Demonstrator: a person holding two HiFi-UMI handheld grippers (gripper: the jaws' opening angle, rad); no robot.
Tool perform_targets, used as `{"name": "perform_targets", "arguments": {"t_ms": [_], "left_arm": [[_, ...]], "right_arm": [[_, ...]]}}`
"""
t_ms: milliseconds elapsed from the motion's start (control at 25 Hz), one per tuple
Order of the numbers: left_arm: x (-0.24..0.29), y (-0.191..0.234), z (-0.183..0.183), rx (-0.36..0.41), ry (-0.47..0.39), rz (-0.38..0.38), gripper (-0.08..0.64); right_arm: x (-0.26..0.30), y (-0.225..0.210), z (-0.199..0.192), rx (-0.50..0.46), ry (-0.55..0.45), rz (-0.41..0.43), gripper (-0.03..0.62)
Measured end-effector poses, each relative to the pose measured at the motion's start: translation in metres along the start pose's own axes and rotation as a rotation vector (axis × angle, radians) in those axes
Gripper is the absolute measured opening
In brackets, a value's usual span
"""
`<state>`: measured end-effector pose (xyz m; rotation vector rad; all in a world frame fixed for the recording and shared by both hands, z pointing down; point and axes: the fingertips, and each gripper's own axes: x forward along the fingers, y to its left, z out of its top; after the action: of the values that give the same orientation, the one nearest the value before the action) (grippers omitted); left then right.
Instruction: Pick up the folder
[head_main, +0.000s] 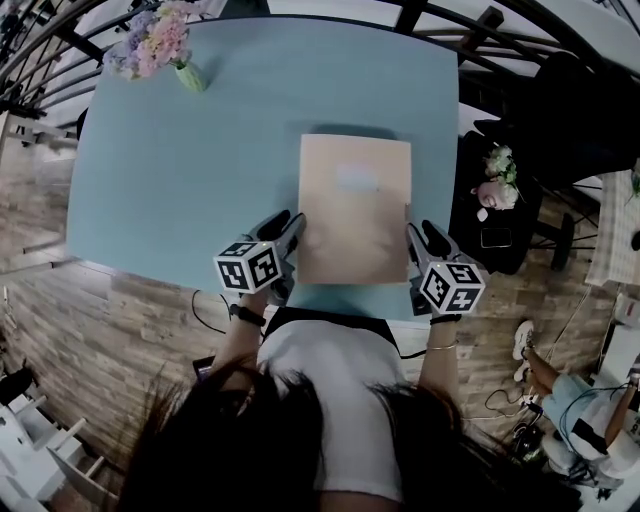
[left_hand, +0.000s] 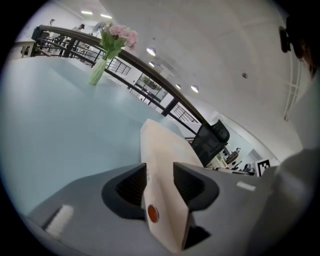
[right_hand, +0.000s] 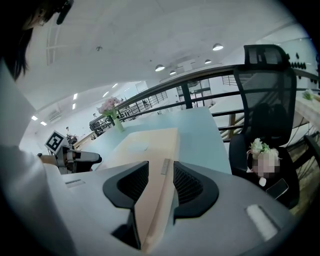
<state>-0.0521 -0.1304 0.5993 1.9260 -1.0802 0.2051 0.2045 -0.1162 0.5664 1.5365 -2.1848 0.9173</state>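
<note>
Folder (head_main: 355, 205) on table (head_main: 200, 170), toward near edge. Left gripper (head_main: 290, 224) at its near-left corner, right gripper (head_main: 424, 236) near-right. Flower vase (head_main: 188, 75) on far-left corner. Chair (head_main: 565, 110) right of table.

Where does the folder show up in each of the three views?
Head view: the folder lies centre, at the table's near edge.
Left gripper view: lower centre, seen nearly edge-on.
Right gripper view: lower centre, stretching away.
Shared landmark: the flower vase.
</note>
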Motion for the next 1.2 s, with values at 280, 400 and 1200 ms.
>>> {"name": "perform_targets", "arguments": {"t_ms": [280, 400, 1200], "left_arm": [[0.008, 0.000, -0.019, -0.087, 0.065, -0.051, 0.234], [0.010, 0.000, -0.029, -0.134, 0.086, -0.071, 0.245], [0.019, 0.002, -0.050, -0.202, 0.150, -0.124, 0.261]], "right_arm": [[0.000, -0.002, -0.005, 0.033, 0.007, 0.005, 0.130], [0.000, -0.002, -0.007, 0.056, 0.008, 0.014, 0.130], [0.005, -0.003, -0.019, 0.156, 0.041, 0.064, 0.146]]}}
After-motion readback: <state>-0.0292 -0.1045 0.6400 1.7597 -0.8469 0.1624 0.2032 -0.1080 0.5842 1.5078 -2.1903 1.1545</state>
